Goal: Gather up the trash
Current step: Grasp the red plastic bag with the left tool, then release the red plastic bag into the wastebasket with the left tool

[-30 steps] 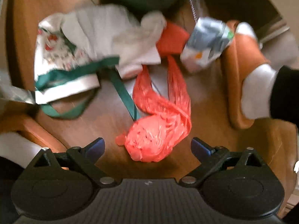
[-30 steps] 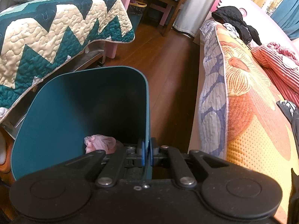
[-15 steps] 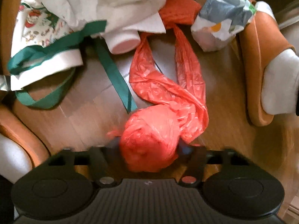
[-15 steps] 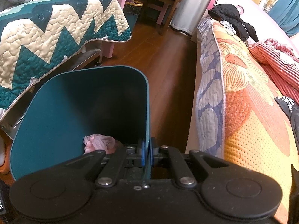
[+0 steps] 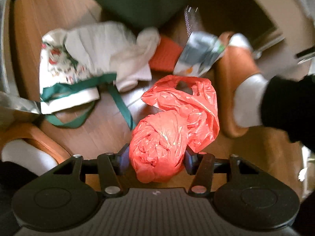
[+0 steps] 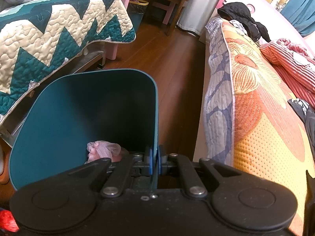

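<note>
One red plastic bag (image 5: pixel 173 129), one crumpled silver wrapper (image 5: pixel 200 55), one white cloth bag (image 5: pixel 78 66) with green straps, and two orange slippers (image 5: pixel 234 82) show on the floor. One teal bin (image 6: pixel 65 122) holds one pink wad (image 6: pixel 103 149).

plastic bag (image 5: pixel 173 129) in my left claw: bright red-orange
my pads (image 5: pixel 123 158): blue
bin (image 6: pixel 59 122) in my right claw: teal
wad (image 6: pixel 104 150) inside: pale pink
quilt (image 6: pixel 49 35): teal, cream zigzag
slipper (image 5: pixel 234 82): orange
ribbon (image 5: pixel 120 102): green
floor (image 5: pixel 59 29): brown wood

Floor litter (image 5: pixel 94 59) blurred; bin (image 6: pixel 82 122) bottom hidden.
</note>
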`<state>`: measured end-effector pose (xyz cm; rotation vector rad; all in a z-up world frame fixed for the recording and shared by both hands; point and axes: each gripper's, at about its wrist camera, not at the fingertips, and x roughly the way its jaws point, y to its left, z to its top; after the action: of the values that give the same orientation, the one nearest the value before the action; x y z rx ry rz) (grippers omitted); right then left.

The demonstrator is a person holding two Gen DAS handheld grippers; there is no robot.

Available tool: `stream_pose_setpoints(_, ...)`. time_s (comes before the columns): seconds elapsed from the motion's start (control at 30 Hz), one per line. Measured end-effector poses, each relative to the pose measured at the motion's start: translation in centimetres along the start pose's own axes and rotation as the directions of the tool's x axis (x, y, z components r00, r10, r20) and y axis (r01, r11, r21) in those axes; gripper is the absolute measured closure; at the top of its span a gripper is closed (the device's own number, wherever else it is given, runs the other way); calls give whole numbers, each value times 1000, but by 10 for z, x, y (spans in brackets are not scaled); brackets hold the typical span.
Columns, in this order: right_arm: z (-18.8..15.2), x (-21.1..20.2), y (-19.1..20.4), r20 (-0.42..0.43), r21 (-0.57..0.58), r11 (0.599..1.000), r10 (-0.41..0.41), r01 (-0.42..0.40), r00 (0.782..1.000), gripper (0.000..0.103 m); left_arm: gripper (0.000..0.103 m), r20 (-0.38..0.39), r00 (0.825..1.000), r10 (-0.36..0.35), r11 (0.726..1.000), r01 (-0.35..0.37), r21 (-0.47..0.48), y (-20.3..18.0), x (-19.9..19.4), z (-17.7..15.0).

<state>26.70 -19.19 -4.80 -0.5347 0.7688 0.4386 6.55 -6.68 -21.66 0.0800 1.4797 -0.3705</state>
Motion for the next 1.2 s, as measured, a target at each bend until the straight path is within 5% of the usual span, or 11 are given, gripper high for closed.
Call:
stream_pose_setpoints(0.3, 0, -1, 1, 5, -13, 1000, 5, -5, 1000, 97, 51, 212, 976, -55, 997, 65, -42, 8, -124, -1)
stream_pose_setpoints(0.43, -1, -1, 1, 3, -13, 1000, 1, -1, 1000, 98, 51, 332, 941, -63, 995, 83, -46, 13, -181, 7)
stream_pose_setpoints(0.53, -1, -1, 2, 1, -17, 1000, -2, 2, 1000, 98, 51, 436, 898, -61, 995, 89, -44, 17, -217, 19)
stream_pose_setpoints(0.7, -2, -4, 6, 3, -37, 999, 1, 0, 1000, 97, 51, 534, 845, -2, 996, 49, -73, 27, -236, 54)
stream_pose_setpoints(0.9, -2, -7, 11, 7, -63, 998, 6, -5, 1000, 97, 51, 518, 855, 29, 996, 21, -90, 20, -204, 107)
stream_pose_setpoints(1.2, -4, -9, 12, 4, -79, 997, 9, -9, 1000, 97, 51, 439, 897, 45, 990, 19, -141, 22, -139, 160)
